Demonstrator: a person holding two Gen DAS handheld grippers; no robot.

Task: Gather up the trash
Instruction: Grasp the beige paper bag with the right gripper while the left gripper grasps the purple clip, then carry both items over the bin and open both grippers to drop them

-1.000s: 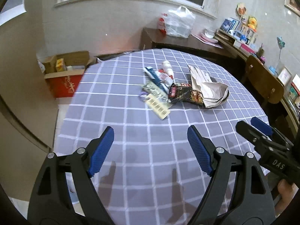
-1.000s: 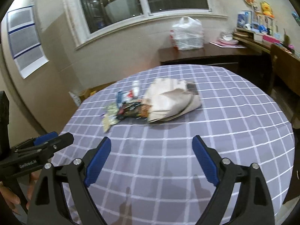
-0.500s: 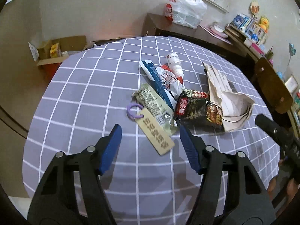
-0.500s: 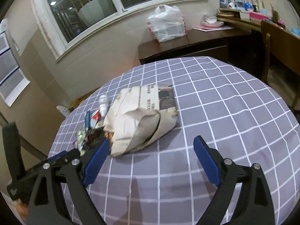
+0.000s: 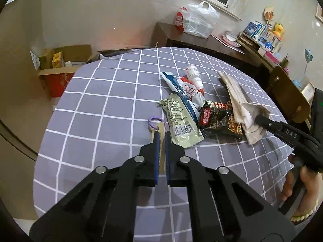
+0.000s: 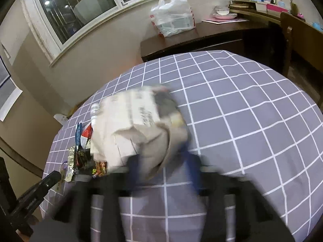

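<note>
My left gripper point(image 5: 160, 139) is shut on a beige card tag point(image 5: 160, 126) with a purple ring point(image 5: 153, 121), lying on the checked tablecloth point(image 5: 101, 111). Right of it lie a green wrapper point(image 5: 179, 121), a black snack packet point(image 5: 217, 121), a blue-white wrapper point(image 5: 181, 89) and a small white bottle point(image 5: 194, 74). My right gripper point(image 5: 259, 119), motion-blurred in its own view point(image 6: 161, 167), has its jaws closing on the crumpled mouth of the paper bag point(image 6: 133, 121), which sits between them.
A dark sideboard behind the table carries a white plastic bag point(image 5: 196, 21). Cardboard boxes point(image 5: 66, 60) stand on the floor at the left. A wooden chair point(image 5: 288, 92) stands at the table's right edge. A hand point(image 5: 302, 183) holds the right gripper.
Both grippers moved forward and down to the trash pile. The left jaws closed on the beige tag. The right jaws came in around the paper bag's mouth.
</note>
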